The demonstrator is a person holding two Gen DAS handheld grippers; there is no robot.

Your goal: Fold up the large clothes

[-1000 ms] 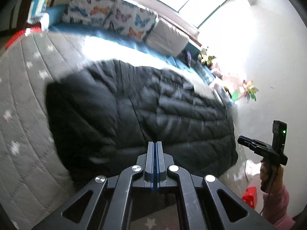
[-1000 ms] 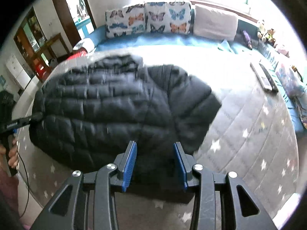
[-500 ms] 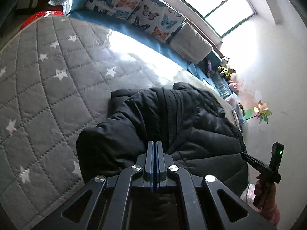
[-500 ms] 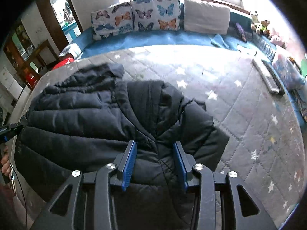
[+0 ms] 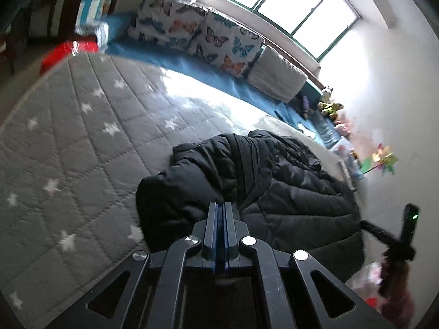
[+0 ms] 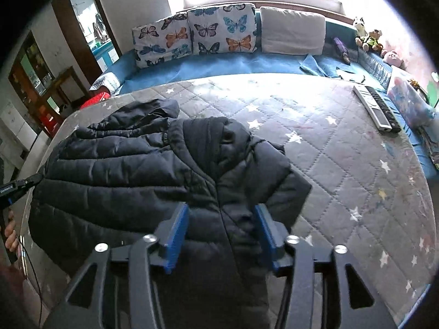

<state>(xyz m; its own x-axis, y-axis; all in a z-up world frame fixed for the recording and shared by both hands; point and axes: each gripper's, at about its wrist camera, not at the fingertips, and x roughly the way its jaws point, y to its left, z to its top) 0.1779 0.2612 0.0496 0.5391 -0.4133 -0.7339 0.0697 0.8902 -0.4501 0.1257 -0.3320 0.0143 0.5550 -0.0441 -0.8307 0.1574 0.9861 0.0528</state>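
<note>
the black quilted puffer jacket (image 6: 142, 181) lies partly folded on the grey quilted star-print mattress (image 6: 343, 148), filling the centre and left of the right wrist frame. the right gripper (image 6: 222, 216) sits at lower centre, its blue-padded fingers (image 6: 177, 227) spread wide on either side of a jacket ridge, gripping nothing. in the left wrist frame the left gripper (image 5: 220, 211) sits at lower centre with its fingers pressed flat together; whether any fabric is caught between them cannot be told, as the tips overlap the dark jacket (image 5: 274, 192). butterfly-print cushions (image 6: 197, 33) and a plain white cushion (image 6: 292, 30) line the top of the frame. two remote controls (image 6: 376, 107) rest at the mattress's upper right.
</note>
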